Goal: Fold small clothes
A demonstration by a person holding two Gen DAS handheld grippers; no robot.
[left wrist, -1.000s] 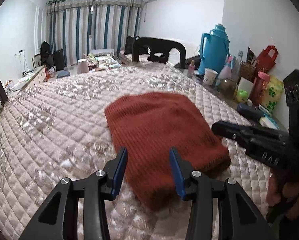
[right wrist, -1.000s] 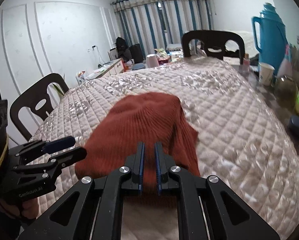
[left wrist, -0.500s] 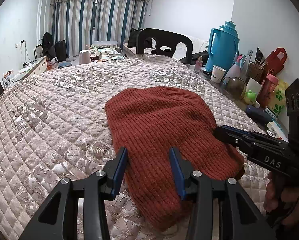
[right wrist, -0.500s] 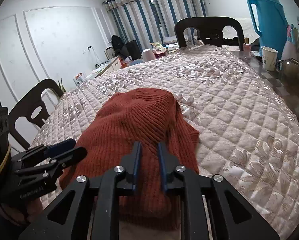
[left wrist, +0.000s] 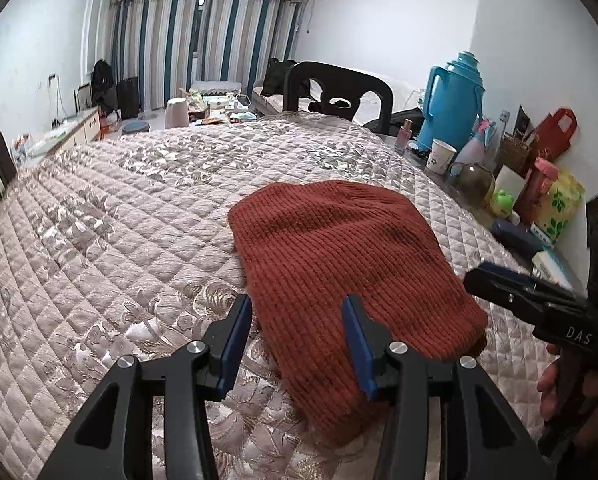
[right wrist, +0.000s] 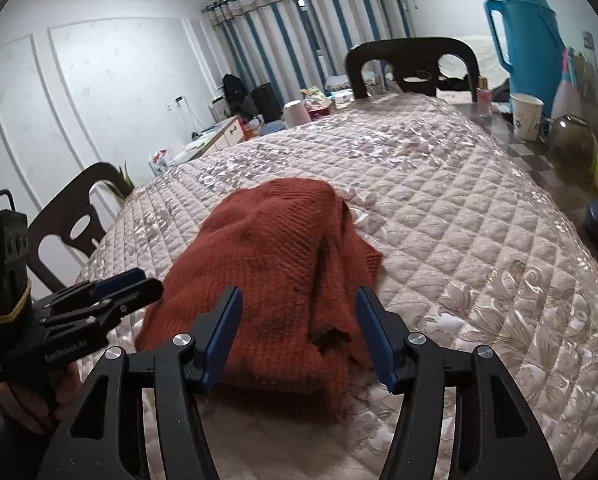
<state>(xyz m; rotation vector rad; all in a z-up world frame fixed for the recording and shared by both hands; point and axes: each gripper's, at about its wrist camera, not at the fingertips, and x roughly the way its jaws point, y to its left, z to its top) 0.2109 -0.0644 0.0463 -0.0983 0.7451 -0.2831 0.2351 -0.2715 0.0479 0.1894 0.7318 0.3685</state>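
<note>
A rust-red knitted garment (left wrist: 339,256) lies folded on the quilted table cover (left wrist: 119,240). My left gripper (left wrist: 297,320) hovers over its near left edge. Its jaws are opening, with the knit's corner below and between them, and the pads press on nothing. From the right wrist view the garment (right wrist: 267,256) looks humped, with a loose flap on its right side. My right gripper (right wrist: 299,300) is above its near end with jaws opening wide, nothing pinched. The right gripper (left wrist: 499,284) also shows beside the garment's right edge, and the left gripper (right wrist: 127,284) at its left edge.
Along the table's right edge stand a blue thermos (left wrist: 453,108), a paper cup (left wrist: 441,156), bottles, a green toy and a red bag (left wrist: 555,128). A black chair (left wrist: 339,88) stands at the far end, another chair (right wrist: 75,220) at the left side.
The right gripper's jaws have gone from almost shut to wide apart. The left jaws stand a little wider. Both grippers have edged closer to the garment's near end.
</note>
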